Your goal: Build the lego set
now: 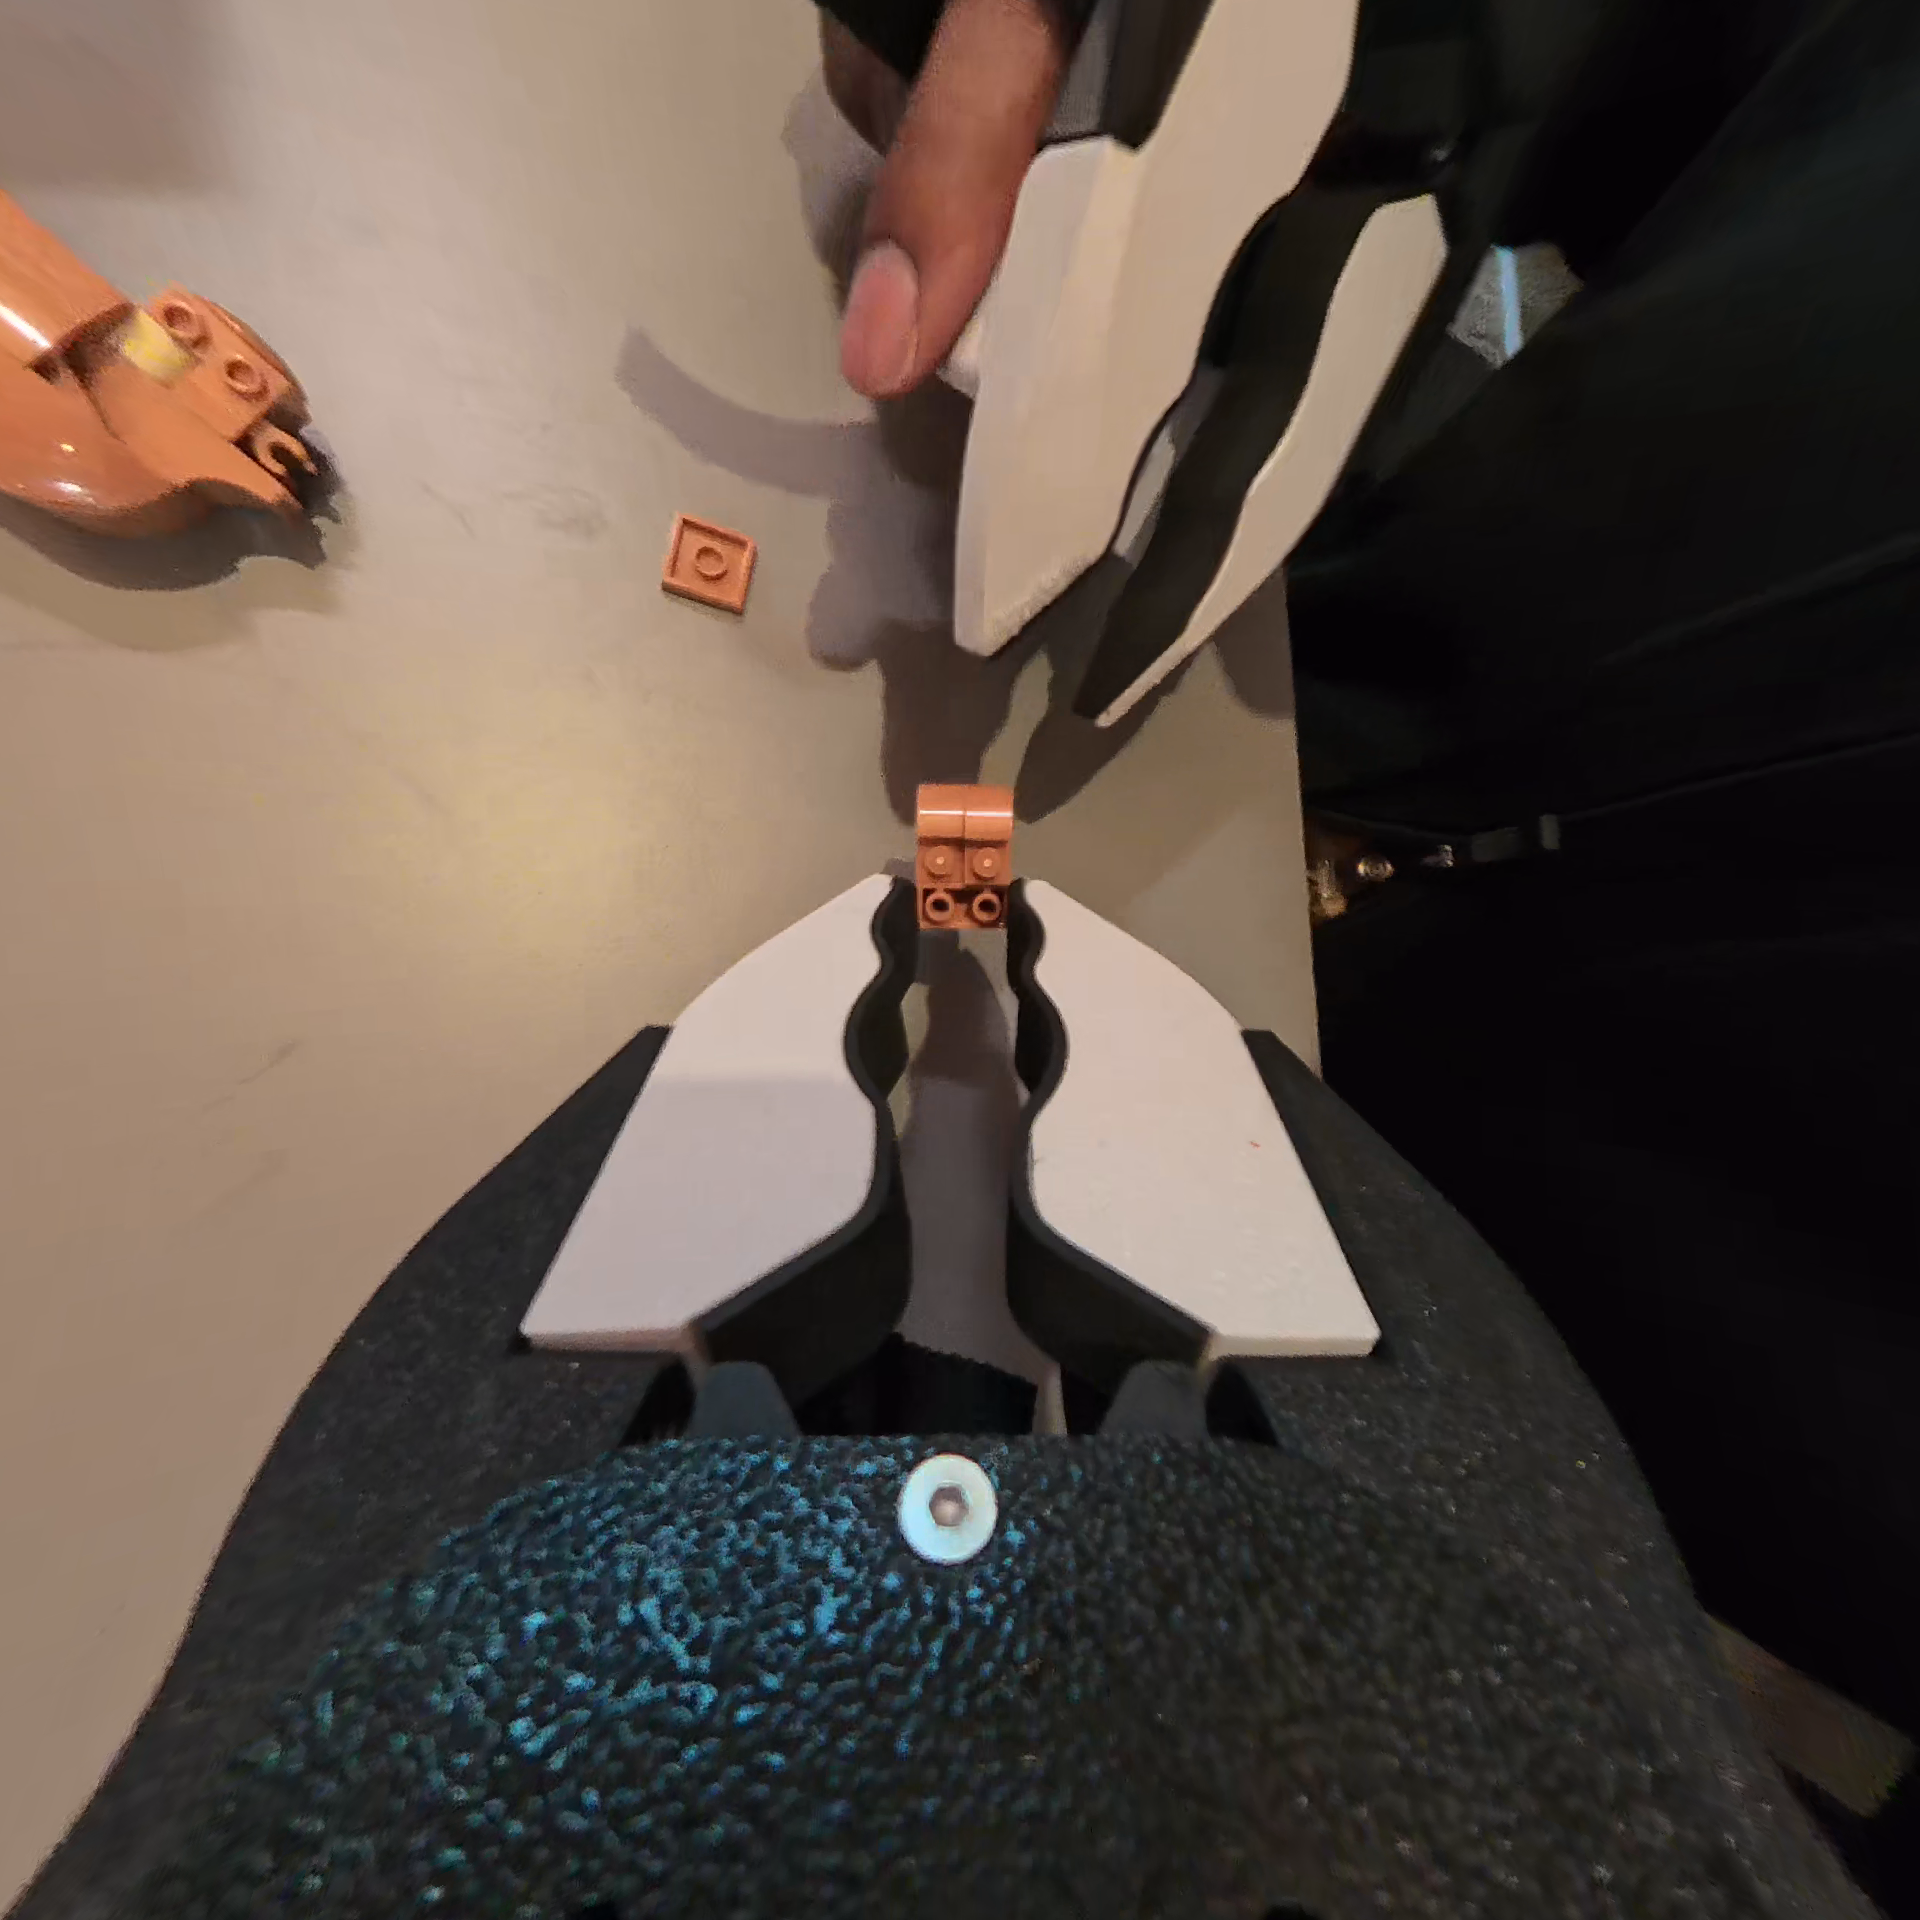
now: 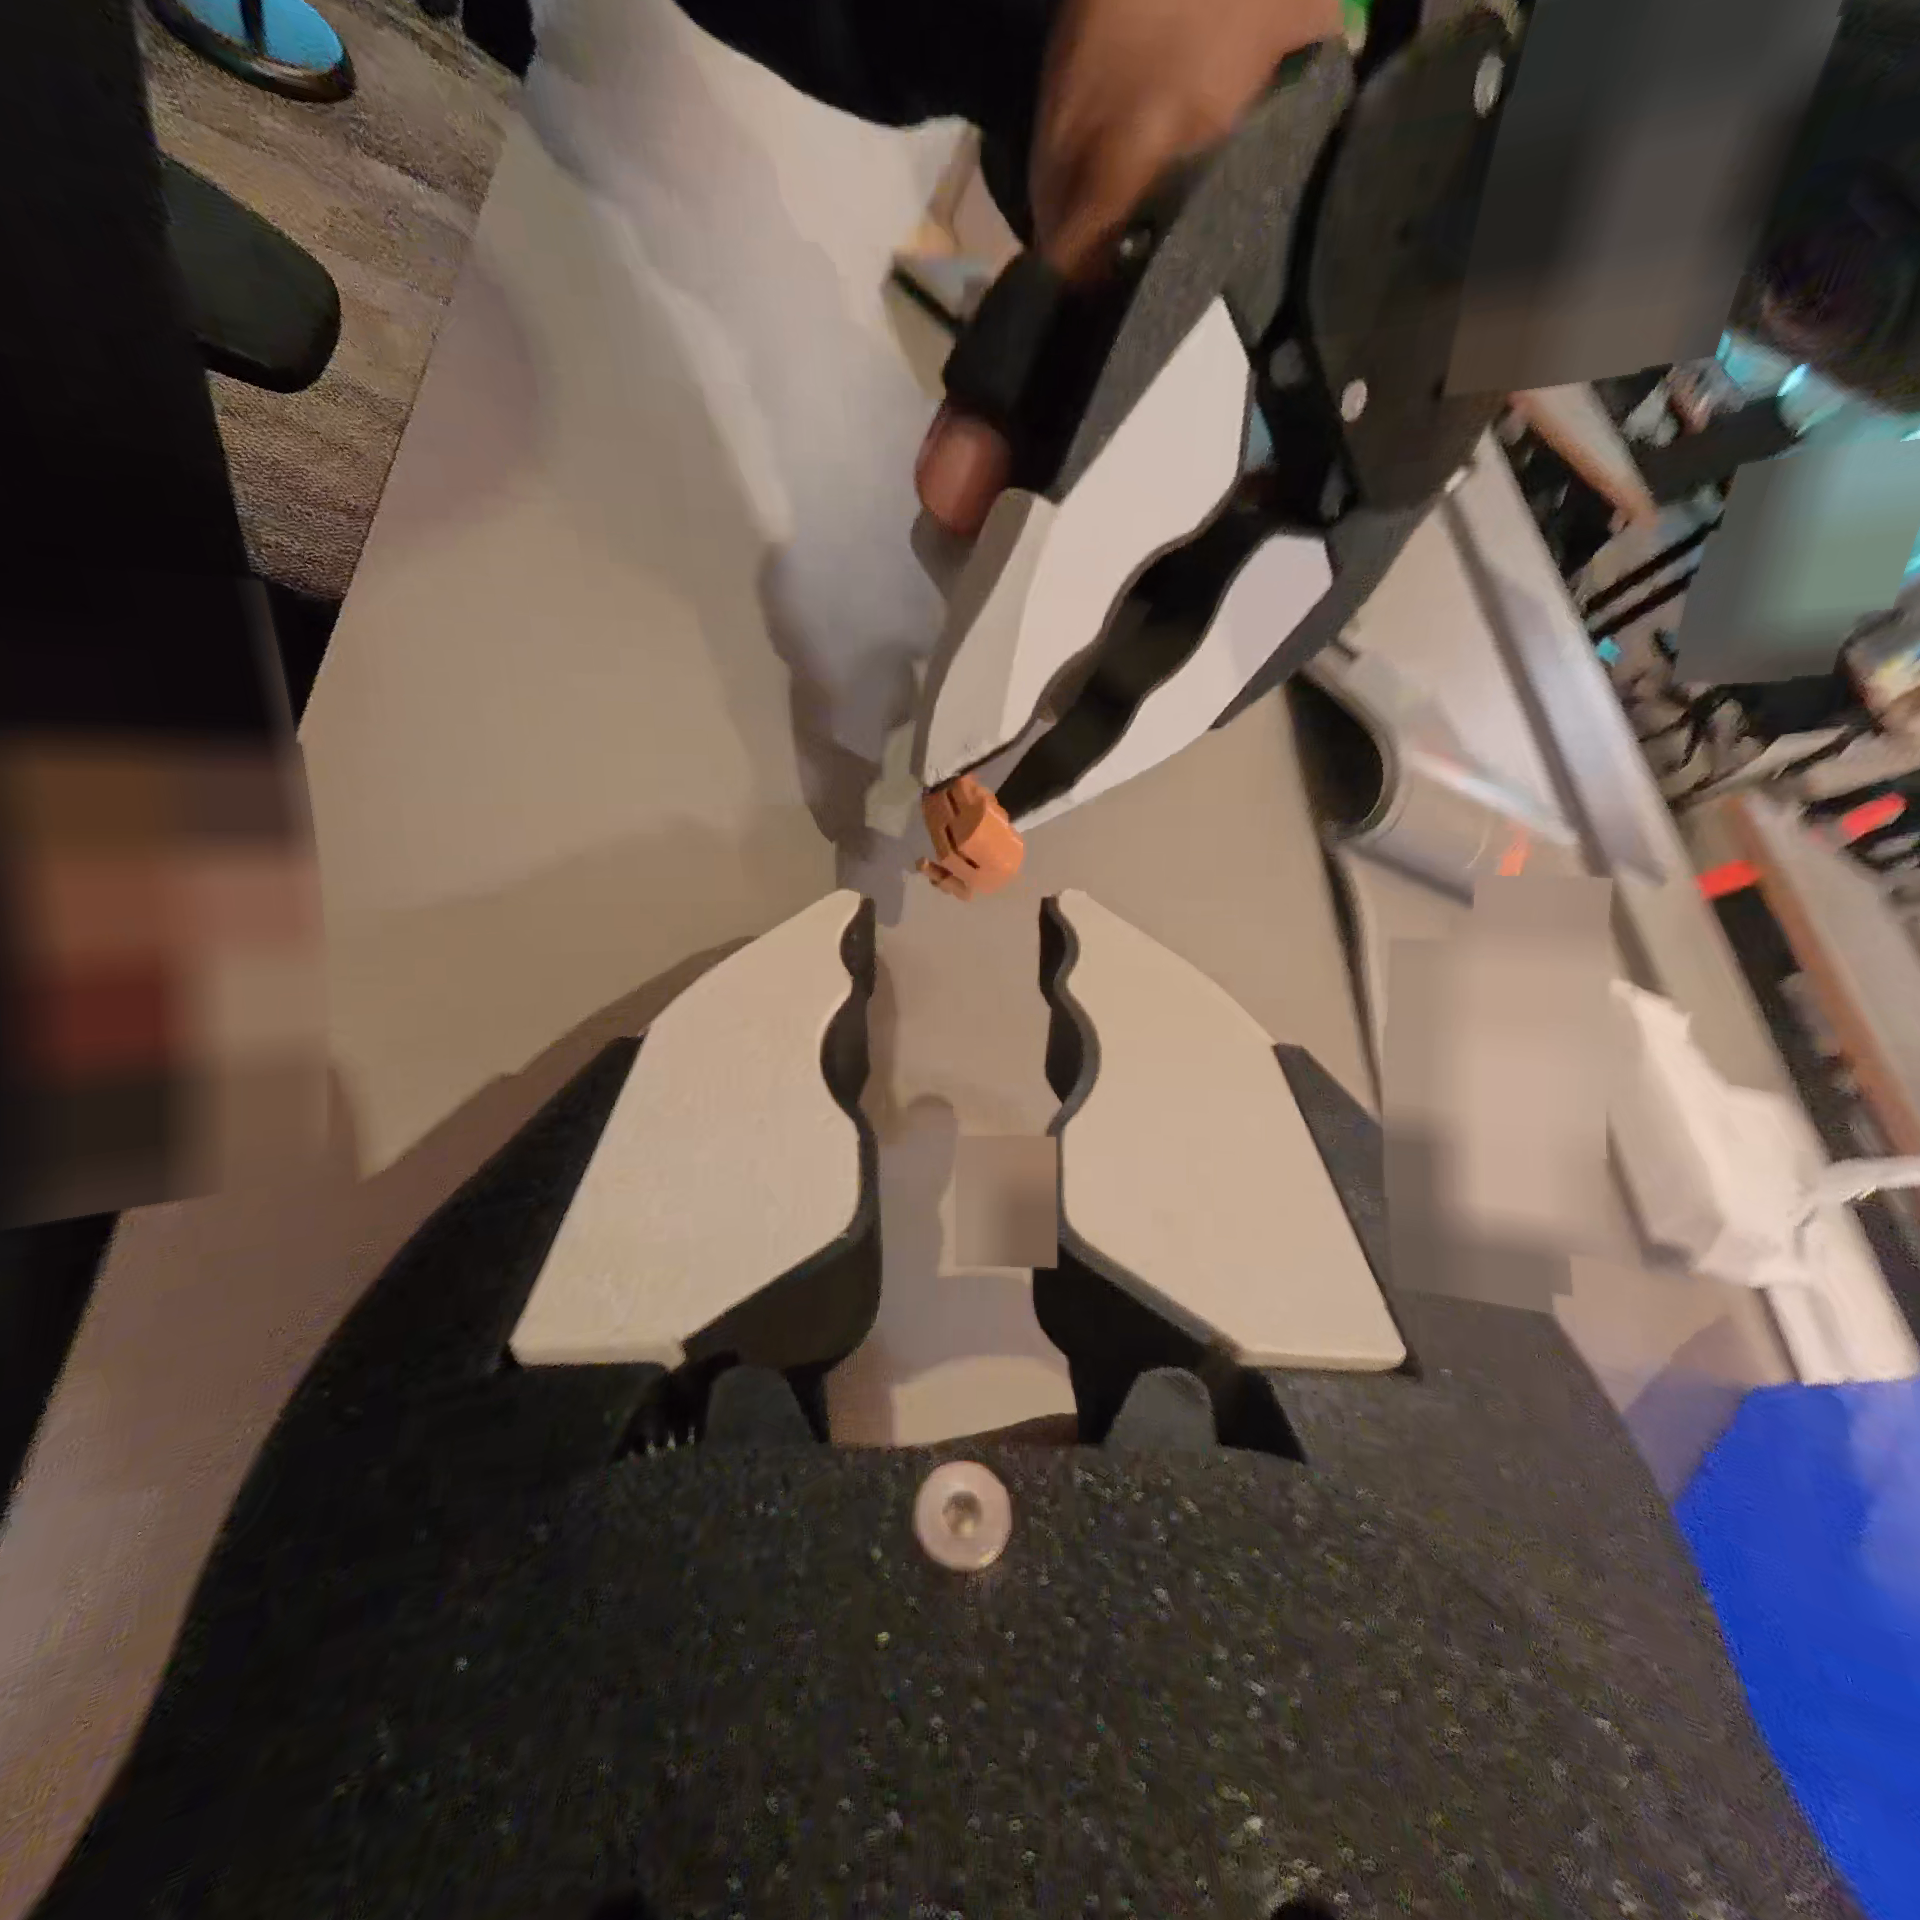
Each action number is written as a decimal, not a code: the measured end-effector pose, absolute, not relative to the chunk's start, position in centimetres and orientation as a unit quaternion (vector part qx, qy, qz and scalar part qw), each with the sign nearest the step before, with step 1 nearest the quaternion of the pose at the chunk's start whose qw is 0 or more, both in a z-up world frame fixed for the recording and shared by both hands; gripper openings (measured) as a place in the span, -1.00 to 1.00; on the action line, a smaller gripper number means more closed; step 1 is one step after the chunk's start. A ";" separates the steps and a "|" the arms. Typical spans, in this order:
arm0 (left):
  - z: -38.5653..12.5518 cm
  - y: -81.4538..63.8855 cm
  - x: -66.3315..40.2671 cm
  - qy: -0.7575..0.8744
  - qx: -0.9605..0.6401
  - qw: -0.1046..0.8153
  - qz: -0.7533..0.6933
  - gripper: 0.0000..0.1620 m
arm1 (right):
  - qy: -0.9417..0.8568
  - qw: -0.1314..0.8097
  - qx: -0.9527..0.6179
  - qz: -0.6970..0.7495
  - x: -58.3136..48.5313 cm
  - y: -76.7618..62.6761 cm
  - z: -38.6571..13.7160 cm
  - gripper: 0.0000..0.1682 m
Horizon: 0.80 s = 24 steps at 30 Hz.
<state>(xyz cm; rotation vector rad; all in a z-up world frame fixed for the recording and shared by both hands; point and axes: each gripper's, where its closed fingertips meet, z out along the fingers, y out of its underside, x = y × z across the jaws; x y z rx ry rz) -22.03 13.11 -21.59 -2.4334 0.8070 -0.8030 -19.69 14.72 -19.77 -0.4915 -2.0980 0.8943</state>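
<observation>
Left gripper (image 1: 961, 904) pinches a small orange studded plastic brick assembly (image 1: 961, 868) by its tips; right gripper (image 2: 956, 914), at twelve o'clock, gapes empty; the piece could twist loose.

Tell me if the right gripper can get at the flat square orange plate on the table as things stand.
Probably yes. The right gripper is open and empty, hovering near the flat square plate, which lies alone on the bare table. The left gripper, shut on the small orange assembly, sits off to the side.
</observation>
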 end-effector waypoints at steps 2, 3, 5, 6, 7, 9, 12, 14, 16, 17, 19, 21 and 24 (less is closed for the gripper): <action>-20.7 13.0 -22.4 0.297 -0.881 0.217 -0.297 -0.79 | -0.823 0.412 -0.154 0.358 -20.1 14.5 -18.8 -0.61; -20.3 12.9 -22.5 0.301 -0.879 0.212 -0.303 -0.79 | -0.822 0.421 -0.135 0.358 -20.2 14.4 -18.4 -0.61; -19.5 12.7 -22.5 0.306 -0.876 0.203 -0.313 -0.79 | -0.824 0.433 -0.100 0.352 -20.6 14.1 -17.9 -0.58; -19.2 12.6 -22.4 0.307 -0.875 0.200 -0.317 -0.79 | -0.825 0.437 -0.085 0.349 -20.8 13.9 -17.7 -0.56; -18.9 12.4 -22.3 0.309 -0.873 0.195 -0.324 -0.79 | -0.827 0.437 -0.071 0.347 -20.9 13.6 -17.7 -0.55; -18.5 12.2 -22.1 0.313 -0.869 0.187 -0.333 -0.79 | -0.827 0.441 -0.042 0.348 -20.9 13.0 -17.6 -0.54; -18.0 11.6 -21.7 0.323 -0.864 0.170 -0.346 -0.79 | -0.816 0.456 -0.007 0.355 -20.7 12.0 -17.0 -0.54; -17.8 11.4 -21.5 0.326 -0.863 0.160 -0.350 -0.79 | -0.808 0.469 0.000 0.357 -20.8 11.8 -16.6 -0.54; -17.6 11.4 -21.3 0.328 -0.862 0.154 -0.356 -0.79 | -0.806 0.471 0.006 0.358 -20.7 11.5 -16.5 -0.56; -17.4 11.4 -21.3 0.328 -0.861 0.152 -0.358 -0.79 | -0.806 0.473 0.007 0.354 -20.7 11.5 -16.6 -0.56; -17.1 11.3 -21.1 0.329 -0.858 0.149 -0.366 -0.79 | -0.807 0.476 0.009 0.350 -20.7 11.5 -16.7 -0.59; -16.9 11.3 -21.1 0.330 -0.856 0.145 -0.370 -0.79 | -0.801 0.484 0.009 0.352 -20.8 11.4 -16.5 -0.59; -16.7 11.0 -20.8 0.331 -0.853 0.138 -0.381 -0.79 | -0.794 0.493 0.011 0.356 -20.8 11.2 -16.1 -0.61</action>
